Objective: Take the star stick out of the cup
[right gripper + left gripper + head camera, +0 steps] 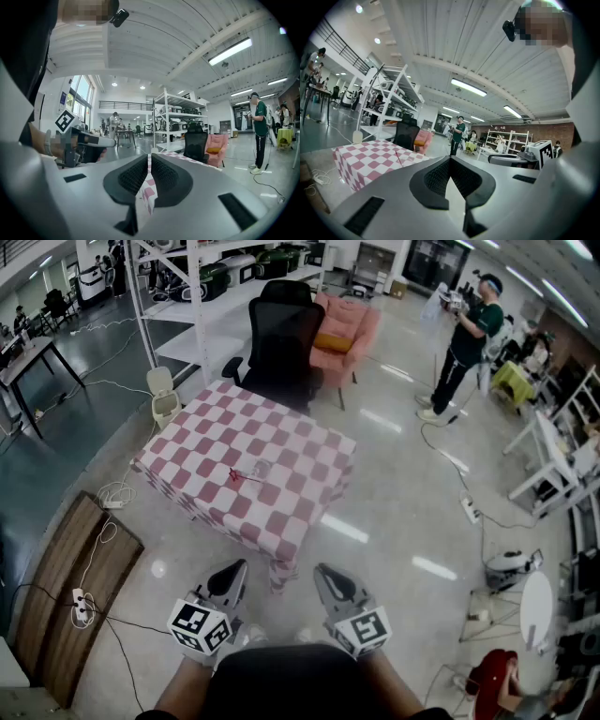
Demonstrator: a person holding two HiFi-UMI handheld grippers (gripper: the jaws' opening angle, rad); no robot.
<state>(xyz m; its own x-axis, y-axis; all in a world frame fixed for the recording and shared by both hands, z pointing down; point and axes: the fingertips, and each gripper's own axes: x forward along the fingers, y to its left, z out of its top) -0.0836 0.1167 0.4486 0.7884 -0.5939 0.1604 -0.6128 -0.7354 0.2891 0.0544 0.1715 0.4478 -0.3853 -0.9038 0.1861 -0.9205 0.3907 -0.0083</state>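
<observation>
Left gripper (pixel 234 570) and right gripper (pixel 326 574) sit low in my head view, side by side, well short of the checkered table (pixel 281 512). Both are closed with nothing between the jaws; on the right one only a thin slit shows. The clear cup (pixel 262 468) is near the table's middle, and the red star stick (pixel 236 475) pokes out to its left. I can't tell if its end is still inside. A black chair (pixel 281 343) stands behind the table.
</observation>
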